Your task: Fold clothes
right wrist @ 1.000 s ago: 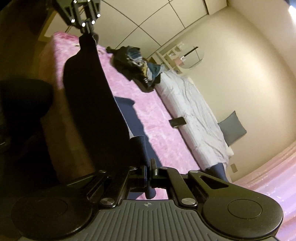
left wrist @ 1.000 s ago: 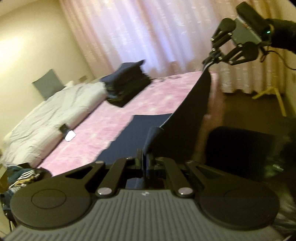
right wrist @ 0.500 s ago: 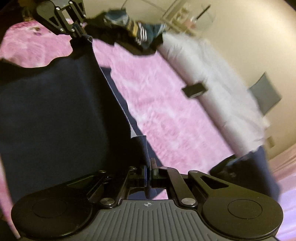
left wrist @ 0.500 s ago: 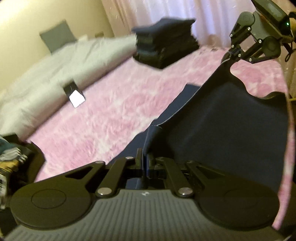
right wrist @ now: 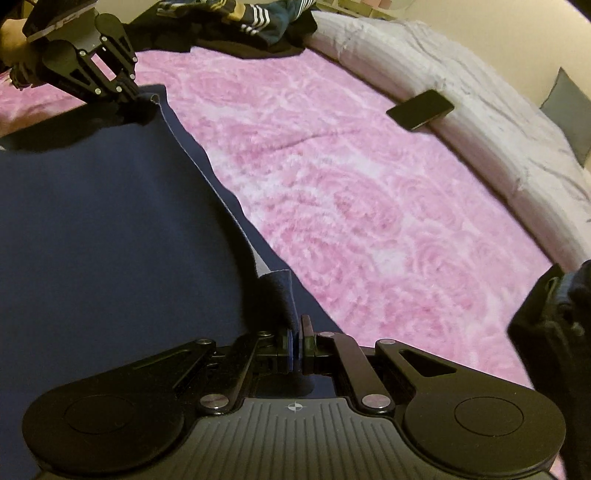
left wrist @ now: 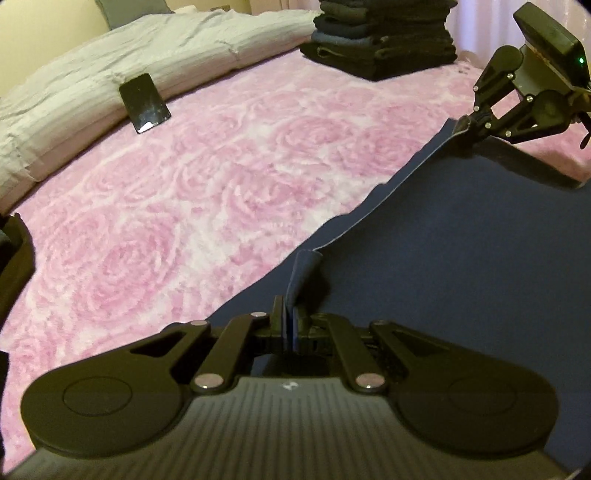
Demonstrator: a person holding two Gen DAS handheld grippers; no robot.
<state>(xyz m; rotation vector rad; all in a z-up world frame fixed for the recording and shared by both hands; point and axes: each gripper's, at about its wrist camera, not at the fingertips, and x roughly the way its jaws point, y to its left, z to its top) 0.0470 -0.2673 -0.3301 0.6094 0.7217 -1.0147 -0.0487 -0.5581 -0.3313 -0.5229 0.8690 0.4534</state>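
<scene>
A navy garment (left wrist: 461, 258) lies spread low over the pink bed cover (left wrist: 184, 192). My left gripper (left wrist: 290, 325) is shut on one corner of its upper edge. My right gripper (left wrist: 469, 122) is shut on the other corner, at the top right of the left wrist view. In the right wrist view the navy garment (right wrist: 92, 229) fills the left side, with my right gripper (right wrist: 295, 347) pinching a fold of it. The left gripper (right wrist: 144, 98) holds the far corner at the top left there. The edge between the two grippers sags a little.
A stack of folded dark clothes (left wrist: 380, 40) stands at the far side of the bed. A black phone (left wrist: 144, 103) leans on a rolled grey duvet (left wrist: 92, 62). A heap of unfolded clothes (right wrist: 240, 22) lies at the far end, with the phone (right wrist: 421, 109) to the right.
Both grippers have come down and forward over the bed. The garment hung upright between them at the bed's edge and now lies nearly flat over the pink cover.
</scene>
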